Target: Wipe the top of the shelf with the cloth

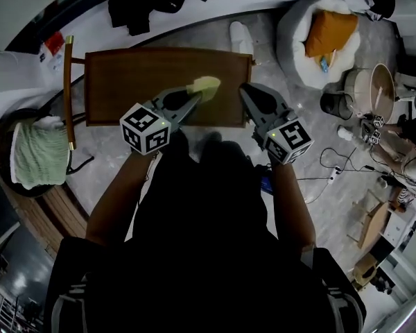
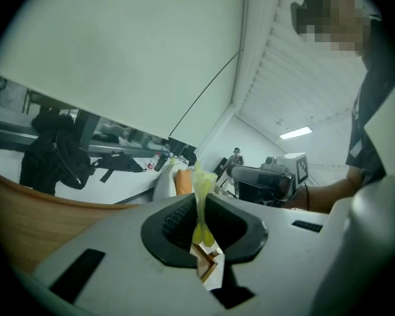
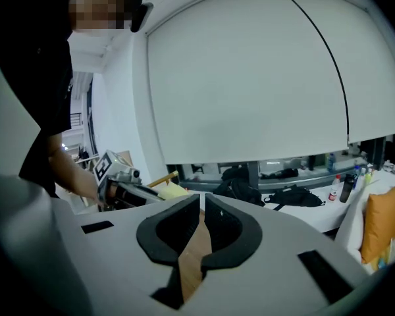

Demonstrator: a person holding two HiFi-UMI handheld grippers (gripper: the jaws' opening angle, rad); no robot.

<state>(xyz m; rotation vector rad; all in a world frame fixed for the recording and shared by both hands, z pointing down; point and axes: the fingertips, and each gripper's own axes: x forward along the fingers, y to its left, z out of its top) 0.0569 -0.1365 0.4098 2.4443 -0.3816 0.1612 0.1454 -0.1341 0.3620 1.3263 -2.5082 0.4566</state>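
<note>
Yellow cloth (image 1: 204, 85) within left gripper (image 1: 193, 94)

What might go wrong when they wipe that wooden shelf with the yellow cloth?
The left gripper pinches only a thin fold of the cloth, so it may slip out. With so little cloth sticking out, its hard fingers might scrape the shelf top.

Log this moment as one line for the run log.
left gripper: shut on yellow cloth | right gripper: shut, empty | position: yellow cloth over wooden shelf top, contact unclear
</note>
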